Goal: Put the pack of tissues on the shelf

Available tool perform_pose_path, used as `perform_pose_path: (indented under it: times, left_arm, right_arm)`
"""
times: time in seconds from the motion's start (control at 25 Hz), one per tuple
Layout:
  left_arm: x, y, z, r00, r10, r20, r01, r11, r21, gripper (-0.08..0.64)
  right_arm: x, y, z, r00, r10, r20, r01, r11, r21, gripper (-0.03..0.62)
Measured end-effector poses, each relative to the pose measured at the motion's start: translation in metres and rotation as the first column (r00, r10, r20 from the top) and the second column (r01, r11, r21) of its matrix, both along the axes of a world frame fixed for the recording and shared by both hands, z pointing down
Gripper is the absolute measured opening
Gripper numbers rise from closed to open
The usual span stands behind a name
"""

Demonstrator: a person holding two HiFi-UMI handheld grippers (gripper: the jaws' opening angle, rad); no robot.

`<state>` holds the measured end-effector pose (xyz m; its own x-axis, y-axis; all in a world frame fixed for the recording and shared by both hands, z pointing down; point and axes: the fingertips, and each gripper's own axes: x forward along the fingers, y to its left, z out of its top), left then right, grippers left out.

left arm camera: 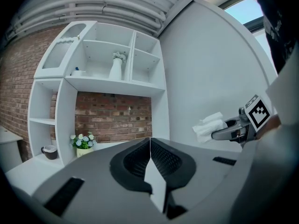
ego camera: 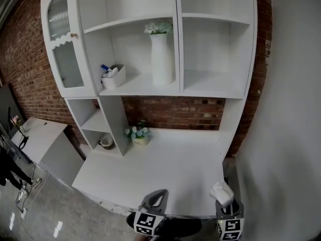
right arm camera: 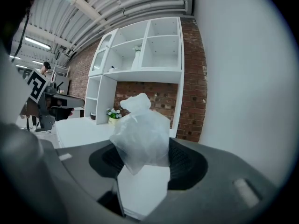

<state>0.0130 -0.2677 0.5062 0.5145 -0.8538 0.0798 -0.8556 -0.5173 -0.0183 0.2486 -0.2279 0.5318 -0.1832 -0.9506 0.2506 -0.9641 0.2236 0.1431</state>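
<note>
The left gripper (ego camera: 154, 201) is held low at the table's (ego camera: 170, 169) front edge, jaws clenched on nothing. Right of it, the tissues (ego camera: 221, 192) are clamped in the right gripper's (ego camera: 223, 203) jaws, well below the shelf (ego camera: 150, 87).

Tall white vase (ego camera: 161, 59) with flowers, a little flowerpot (ego camera: 139, 136) on the white desk (ego camera: 175, 169), mug (ego camera: 106, 142) just left of it, brick wall (ego camera: 175, 112) behind.

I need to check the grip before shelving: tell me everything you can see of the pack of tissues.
The pack of tissues is a soft white bundle in crinkled, translucent plastic wrap, bunched to a peak on top. The right gripper clamps it between its jaws, most of it sticking out beyond them, near the desk's front right corner.
</note>
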Motion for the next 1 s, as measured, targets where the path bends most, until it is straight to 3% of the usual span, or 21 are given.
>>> perform_pose_path:
  times: [0.24, 0.44, 1.0]
  left_arm:
    - [-0.007, -0.024, 0.003, 1.000, -0.007, 0.015, 0.007, 1.000, -0.026, 0.012]
    - [-0.008, -0.044, -0.011, 1.000, 0.014, 0.025, -0.015, 1.000, 0.011, 0.012]
    - [-0.020, -0.067, -0.033, 0.999, 0.035, 0.008, -0.035, 0.998, 0.052, 0.012]
  right_arm:
    - [-0.009, -0.023, -0.008, 0.999, -0.009, 0.039, 0.009, 1.000, -0.003, 0.244]
    - [-0.013, -0.049, -0.027, 0.997, -0.004, 0.081, 0.002, 1.000, 0.026, 0.246]
    - [-0.014, -0.117, -0.127, 0.990, -0.015, 0.142, -0.008, 0.987, 0.160, 0.245]
